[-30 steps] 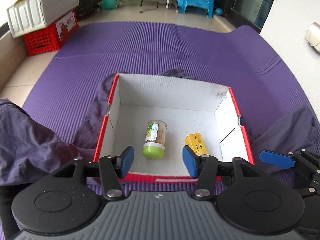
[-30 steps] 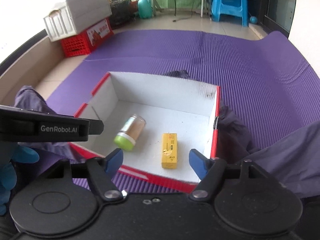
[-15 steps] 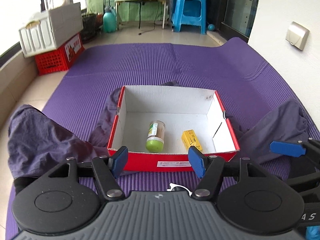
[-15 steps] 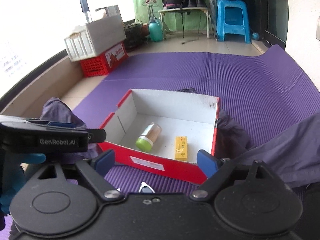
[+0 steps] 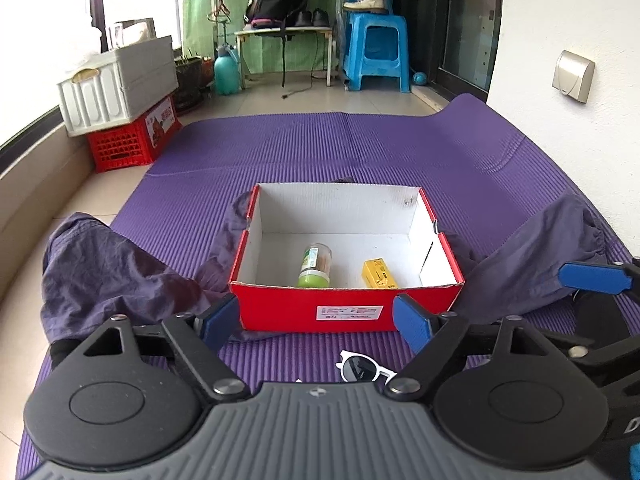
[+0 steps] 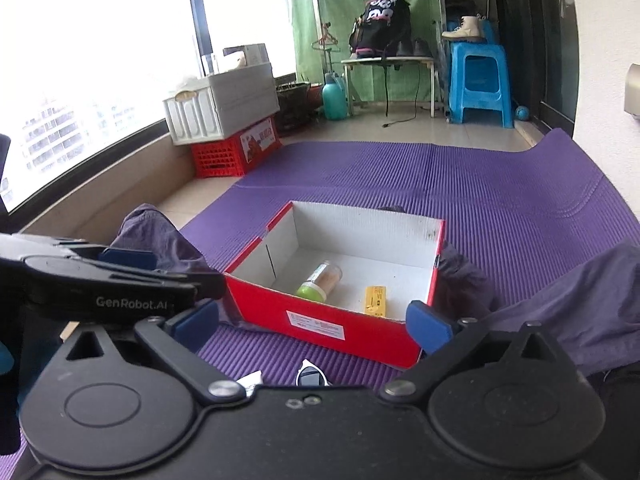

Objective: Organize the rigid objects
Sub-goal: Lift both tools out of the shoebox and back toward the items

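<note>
Red/white box (image 5: 347, 312); purple ribbed mat (image 5: 360, 148); green-lid jar (image 5: 315, 266); yellow pack (image 5: 378, 274).

The left claw (image 5: 316, 322) points forward and downward, its blue fingers (image 5: 412, 322) spreading apart with nothing between them. The right claw (image 6: 314, 324) sits beside it, tilted down likewise, jaws also widening and empty. A blue patch at the frame edge may be a gloved hand.

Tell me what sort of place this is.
Most likely an enclosed home balcony or sunroom used for storage: a wide window overlooking city buildings, a blue plastic stool with a white boot on top, stacked plastic crates, and a purple foam mat laid over the tiled floor.
</note>
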